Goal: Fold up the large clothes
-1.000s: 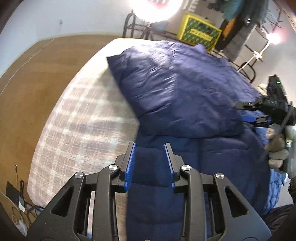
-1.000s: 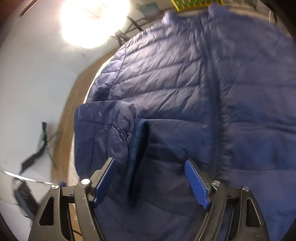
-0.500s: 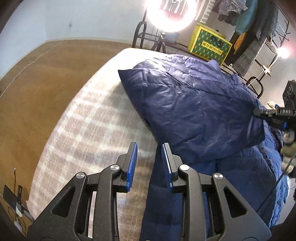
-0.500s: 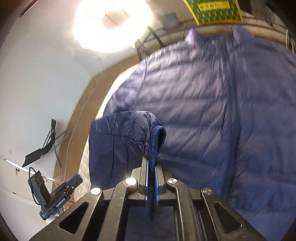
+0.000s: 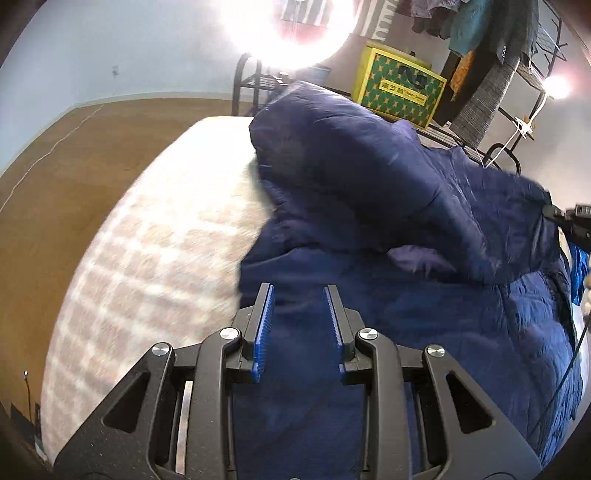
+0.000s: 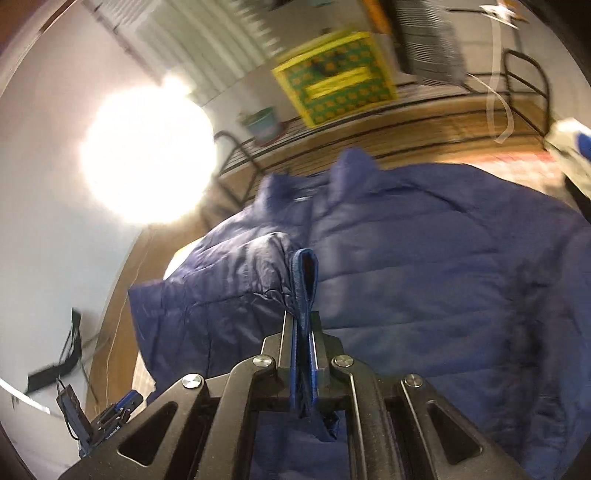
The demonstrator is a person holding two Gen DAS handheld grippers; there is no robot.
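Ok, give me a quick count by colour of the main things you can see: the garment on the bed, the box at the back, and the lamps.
Navy blue: 1, the puffer jacket
Yellow and green: 1, the patterned box
Bright white lamps: 2, the large round lamp and the small lamp
Total: 4

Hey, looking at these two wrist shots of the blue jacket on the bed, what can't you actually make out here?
- Left wrist view: whether the left gripper pinches the jacket; cloth shows between the parted pads, contact unclear.
- Left wrist view: the right gripper, cut off by the right edge.
- Right wrist view: the yellow box print, motion-blurred.
- Right wrist view: the jacket's lower hem, hidden behind the right gripper's body, which clamps the cuff.
- Both views: the wall behind the lamp, washed out by glare.
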